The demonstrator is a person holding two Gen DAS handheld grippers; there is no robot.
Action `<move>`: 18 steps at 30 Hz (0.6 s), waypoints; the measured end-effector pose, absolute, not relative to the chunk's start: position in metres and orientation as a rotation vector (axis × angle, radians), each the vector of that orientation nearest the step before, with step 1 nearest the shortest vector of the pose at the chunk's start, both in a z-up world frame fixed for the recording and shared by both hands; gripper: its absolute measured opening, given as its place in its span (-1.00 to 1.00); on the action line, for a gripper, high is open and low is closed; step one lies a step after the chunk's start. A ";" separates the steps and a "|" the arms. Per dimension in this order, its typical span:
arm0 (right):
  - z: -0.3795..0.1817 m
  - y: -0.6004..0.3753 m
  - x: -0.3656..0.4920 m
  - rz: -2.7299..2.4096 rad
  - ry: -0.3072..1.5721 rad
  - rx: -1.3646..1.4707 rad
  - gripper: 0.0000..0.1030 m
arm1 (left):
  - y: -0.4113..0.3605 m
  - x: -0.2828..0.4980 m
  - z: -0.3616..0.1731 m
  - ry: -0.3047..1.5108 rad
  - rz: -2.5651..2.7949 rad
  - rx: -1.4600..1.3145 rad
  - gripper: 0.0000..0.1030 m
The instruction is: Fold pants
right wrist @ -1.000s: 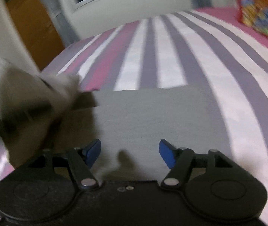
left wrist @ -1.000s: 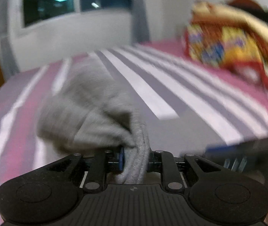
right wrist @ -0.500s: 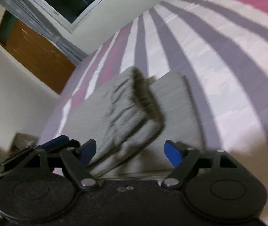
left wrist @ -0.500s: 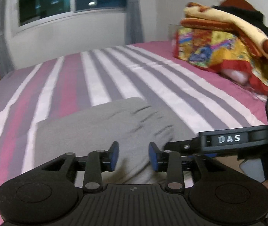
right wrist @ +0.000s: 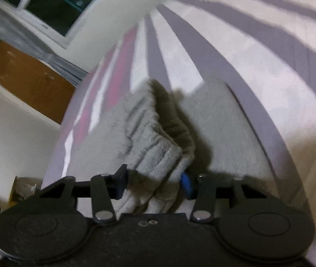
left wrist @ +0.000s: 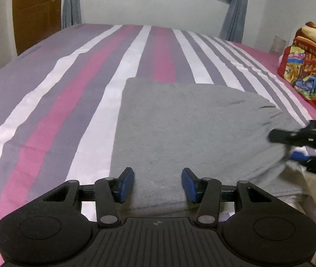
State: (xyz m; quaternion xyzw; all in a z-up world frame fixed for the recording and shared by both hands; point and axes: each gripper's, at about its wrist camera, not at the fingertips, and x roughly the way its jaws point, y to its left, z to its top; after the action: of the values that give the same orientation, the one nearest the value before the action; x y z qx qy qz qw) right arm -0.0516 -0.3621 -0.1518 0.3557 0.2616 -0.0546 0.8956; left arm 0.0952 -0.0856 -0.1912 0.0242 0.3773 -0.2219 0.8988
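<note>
Grey pants [left wrist: 191, 129] lie folded flat on the striped bed [left wrist: 69, 84]. My left gripper [left wrist: 157, 184] is open and empty, hovering over the near edge of the pants. My right gripper [right wrist: 154, 183] has its jaws closed around the bunched, ribbed waistband end of the pants [right wrist: 158, 142], lifting it a little off the layer beneath. The right gripper also shows in the left wrist view [left wrist: 309, 146], at the right edge of the pants, blurred.
A colourful folded blanket pile [left wrist: 309, 66] sits at the bed's right side. A window and grey curtains [left wrist: 233, 6] are on the far wall, a wooden door [left wrist: 35, 11] at the left. A wooden cabinet [right wrist: 31, 80] stands beyond the bed.
My left gripper let go of the pants, opened wider and pulled back. My right gripper closed on the bunched waistband end. The pants now lie flatter.
</note>
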 end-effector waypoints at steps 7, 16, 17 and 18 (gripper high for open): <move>-0.129 -0.354 -0.096 -0.130 0.464 0.561 -0.16 | -0.098 0.088 -0.188 0.746 -0.528 0.072 -0.05; -0.159 -0.376 -0.103 -0.228 0.587 0.619 0.33 | -0.115 0.083 -0.193 0.773 -0.538 0.120 -0.05; -0.149 -0.376 -0.106 -0.242 0.560 0.586 0.35 | -0.112 0.084 -0.190 0.773 -0.536 0.109 -0.05; -0.141 -0.376 -0.109 -0.246 0.539 0.562 0.35 | -0.110 0.084 -0.187 0.769 -0.531 0.098 -0.05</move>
State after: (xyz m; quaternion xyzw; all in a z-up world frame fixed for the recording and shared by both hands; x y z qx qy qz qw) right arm -0.1095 -0.3763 -0.1412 0.2734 0.2623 -0.1197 0.9177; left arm 0.0838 -0.1095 -0.1871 0.0474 0.3706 -0.2560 0.8916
